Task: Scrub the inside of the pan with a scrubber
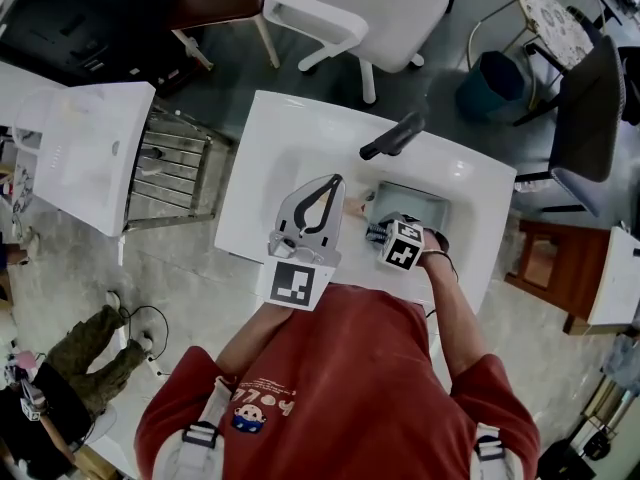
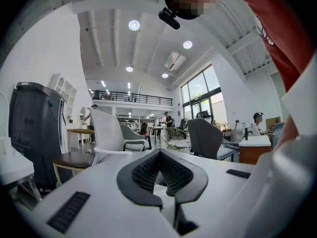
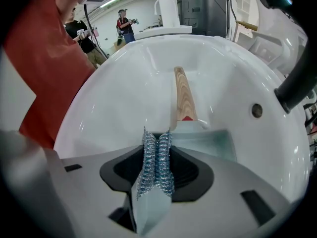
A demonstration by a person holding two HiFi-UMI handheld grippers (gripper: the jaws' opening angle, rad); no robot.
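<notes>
A pale green square pan [image 1: 417, 201] lies in the white sink [image 1: 300, 133]. Its wooden handle [image 3: 184, 94] points away from my right gripper. My right gripper [image 3: 157, 139] is shut on a steel wool scrubber [image 3: 157, 163] and hovers at the pan's near edge [image 3: 216, 144]; in the head view the right gripper [image 1: 384, 231] is low in the sink. Whether the scrubber touches the pan is hidden. My left gripper [image 1: 336, 182] is held above the sink's left part, jaws closed together with nothing between them. The left gripper view shows only the left gripper [image 2: 159, 155] and the room beyond.
A black faucet [image 1: 394, 135] reaches over the sink's far side, and a round hole [image 3: 256, 110] sits in the sink wall. A white swivel chair [image 1: 352, 8] stands behind the sink, a white table [image 1: 85, 148] to the left. People stand in the background.
</notes>
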